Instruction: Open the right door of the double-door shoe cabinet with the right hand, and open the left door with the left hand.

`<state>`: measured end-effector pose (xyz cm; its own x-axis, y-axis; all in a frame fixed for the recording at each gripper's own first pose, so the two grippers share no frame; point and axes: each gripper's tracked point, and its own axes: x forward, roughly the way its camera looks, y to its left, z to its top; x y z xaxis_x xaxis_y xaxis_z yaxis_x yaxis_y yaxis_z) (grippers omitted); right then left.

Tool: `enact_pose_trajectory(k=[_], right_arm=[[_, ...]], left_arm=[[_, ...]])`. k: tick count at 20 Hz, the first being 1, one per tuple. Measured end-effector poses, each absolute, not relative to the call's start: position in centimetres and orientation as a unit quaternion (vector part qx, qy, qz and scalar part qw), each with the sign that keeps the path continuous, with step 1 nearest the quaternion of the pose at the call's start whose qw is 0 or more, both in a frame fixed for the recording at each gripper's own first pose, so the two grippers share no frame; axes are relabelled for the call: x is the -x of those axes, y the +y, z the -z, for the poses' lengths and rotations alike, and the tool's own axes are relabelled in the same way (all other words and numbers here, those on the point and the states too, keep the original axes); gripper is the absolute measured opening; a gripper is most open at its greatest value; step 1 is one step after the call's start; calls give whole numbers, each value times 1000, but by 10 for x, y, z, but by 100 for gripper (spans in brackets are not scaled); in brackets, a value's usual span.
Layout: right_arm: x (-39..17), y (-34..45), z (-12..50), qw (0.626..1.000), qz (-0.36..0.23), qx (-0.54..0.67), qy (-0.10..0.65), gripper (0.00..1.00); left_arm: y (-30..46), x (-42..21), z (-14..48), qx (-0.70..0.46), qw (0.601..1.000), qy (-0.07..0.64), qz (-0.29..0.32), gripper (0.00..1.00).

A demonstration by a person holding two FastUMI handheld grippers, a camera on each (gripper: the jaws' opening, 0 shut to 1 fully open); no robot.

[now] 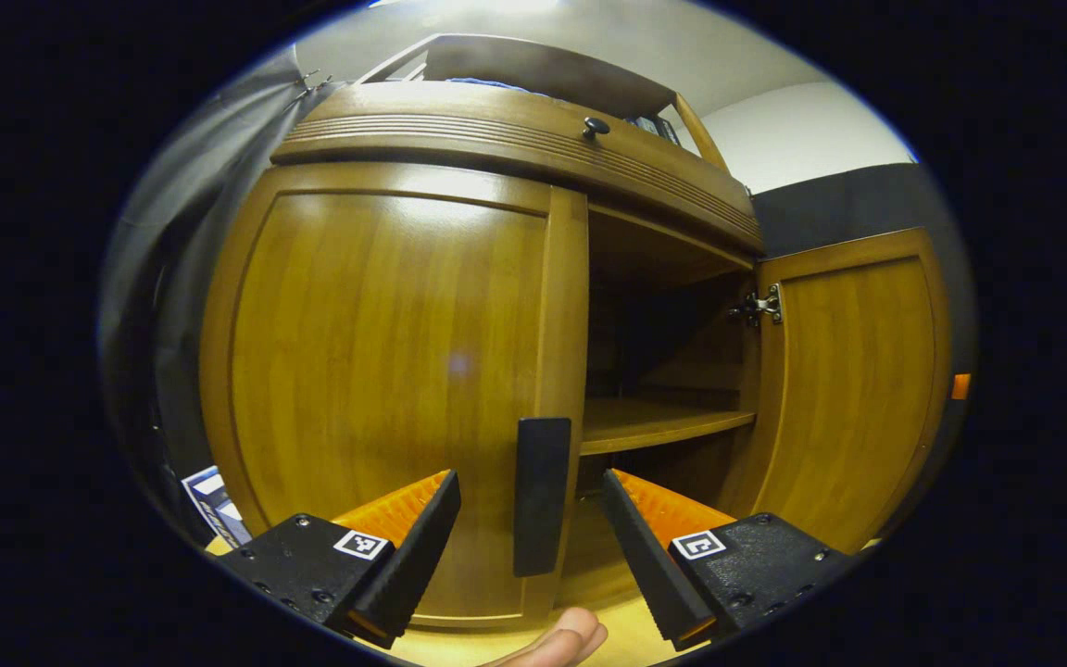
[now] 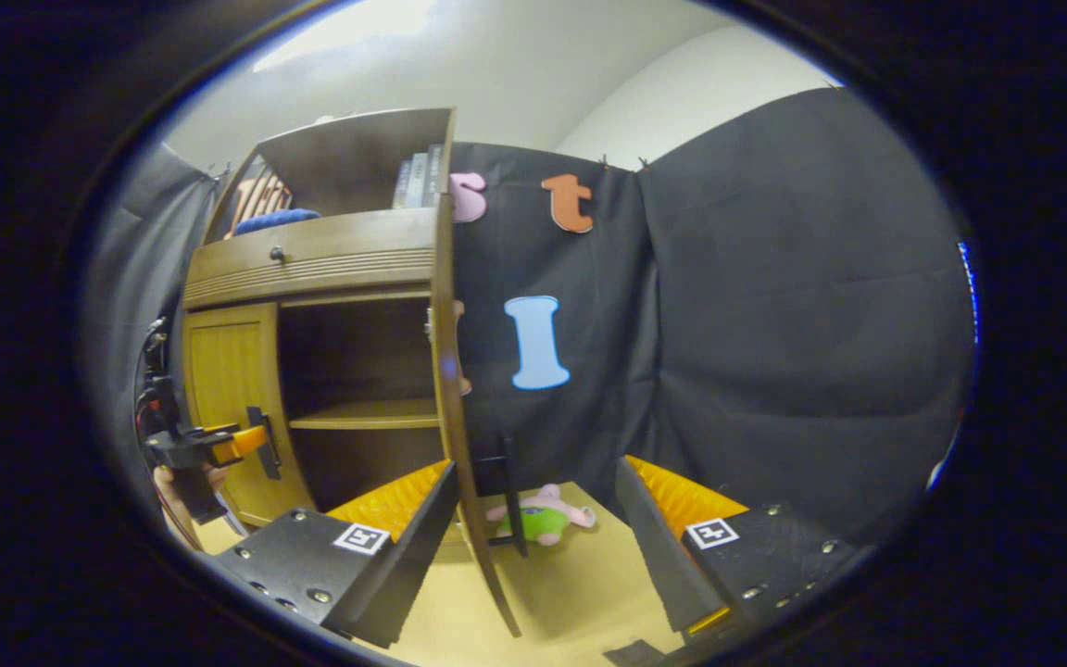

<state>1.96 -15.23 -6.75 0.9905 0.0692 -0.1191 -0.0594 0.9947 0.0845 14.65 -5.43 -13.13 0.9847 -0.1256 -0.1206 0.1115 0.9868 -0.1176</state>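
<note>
Currently, right door (image 1: 853,380): swung wide open, shelf (image 1: 654,421) inside exposed
left door (image 1: 385,389): closed flat, dark handle (image 1: 541,494) at its inner edge
left gripper (image 1: 531,537): fingers spread, handle between them, not clamped
right gripper (image 2: 533,542): fingers apart around right door's edge and handle (image 2: 510,500), not pressing

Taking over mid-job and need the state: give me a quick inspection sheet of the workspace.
Surface: pale floor, bare around the cabinet.
Job's things: right door swung open; left door shut, its handle between the open fingers, untouched.
Clutter: plush toy on the floor; books on top.
Grippers: left gripper open at the handle; right gripper open, straddling the right door's edge.
Cables: wires by the left gripper, seen in the right gripper view.
Surroundings: black cloth wall, empty shelf.
</note>
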Motion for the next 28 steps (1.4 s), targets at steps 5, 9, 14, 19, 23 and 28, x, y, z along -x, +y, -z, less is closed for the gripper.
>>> enact_pose_trajectory(k=[5, 9, 14, 19, 23, 28], right_arm=[[-7, -112, 53, 996, -70, -42, 43, 100], [-1, -80, 43, 994, -100, -31, 37, 98], [9, -58, 37, 992, -119, -31, 35, 100], [22, -53, 32, 991, -127, -39, 31, 100], [34, -52, 29, 990, -133, -46, 28, 98], [45, -48, 17, 989, -147, -31, 18, 100]], left_arm=[[-54, -169, 126, 66, 996, 30, 58, 70], [-56, -178, 130, 66, 996, 29, 54, 36], [-58, -171, 131, 61, 993, 61, 78, 31], [-62, -158, 119, 63, 989, 83, 101, 30], [-61, -127, 117, 32, 991, 75, 108, 30], [-58, -98, 108, 69, 982, 90, 150, 30]])
